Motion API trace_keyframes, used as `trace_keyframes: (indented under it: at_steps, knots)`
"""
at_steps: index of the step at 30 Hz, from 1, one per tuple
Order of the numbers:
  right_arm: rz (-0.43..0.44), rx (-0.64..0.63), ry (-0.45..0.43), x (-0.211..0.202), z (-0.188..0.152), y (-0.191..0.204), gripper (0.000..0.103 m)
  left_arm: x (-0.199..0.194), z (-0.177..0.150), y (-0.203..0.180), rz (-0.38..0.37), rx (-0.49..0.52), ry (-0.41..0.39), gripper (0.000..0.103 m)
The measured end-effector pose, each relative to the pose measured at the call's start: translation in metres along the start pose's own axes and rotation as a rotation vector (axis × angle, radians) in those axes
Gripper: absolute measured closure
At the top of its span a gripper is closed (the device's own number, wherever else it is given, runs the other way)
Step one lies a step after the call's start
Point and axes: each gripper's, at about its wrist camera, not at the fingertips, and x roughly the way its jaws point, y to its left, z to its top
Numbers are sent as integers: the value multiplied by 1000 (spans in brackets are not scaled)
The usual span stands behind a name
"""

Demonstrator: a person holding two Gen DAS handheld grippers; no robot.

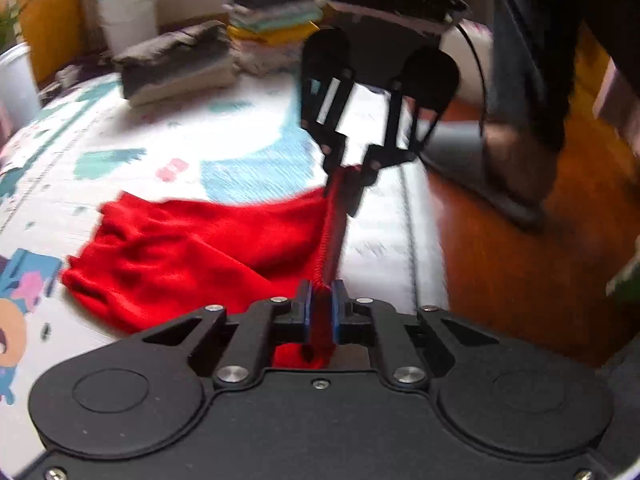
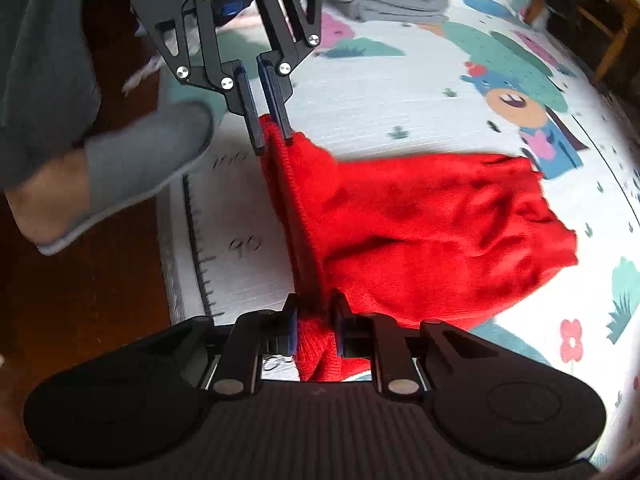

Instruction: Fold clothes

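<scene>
Both hand-held grippers, left hand-held gripper (image 1: 320,312) and right hand-held gripper (image 2: 316,320), pinch one edge of the red garment (image 2: 420,232) trailing across the play mat (image 2: 380,92); uneven tension between them could slip your hold or bunch it.

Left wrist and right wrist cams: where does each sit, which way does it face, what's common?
Left wrist: on the left gripper, looking along the red garment at the right gripper; legs behind.
Right wrist: on the right gripper, looking back at the left gripper; slippered foot beside.
Shared: both grippers clamped on one taut garment edge, play mat.
</scene>
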Motion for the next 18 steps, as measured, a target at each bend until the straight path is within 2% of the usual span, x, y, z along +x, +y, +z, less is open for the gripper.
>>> trace_keyframes:
  at_steps: [6, 12, 15, 18]
  knots:
    - [-61, 21, -25, -18, 31, -80, 84, -10, 25, 73, 106, -111, -80, 96]
    - [-130, 71, -50, -7, 56, -168, 85, -3, 42, 155, 210, -216, -111, 96]
    - [-150, 117, -46, 10, 60, -205, 85, 14, 42, 190, 254, -253, -96, 96]
    - [-157, 175, -31, 31, 58, -233, 85, 41, 35, 220, 265, -304, -64, 96]
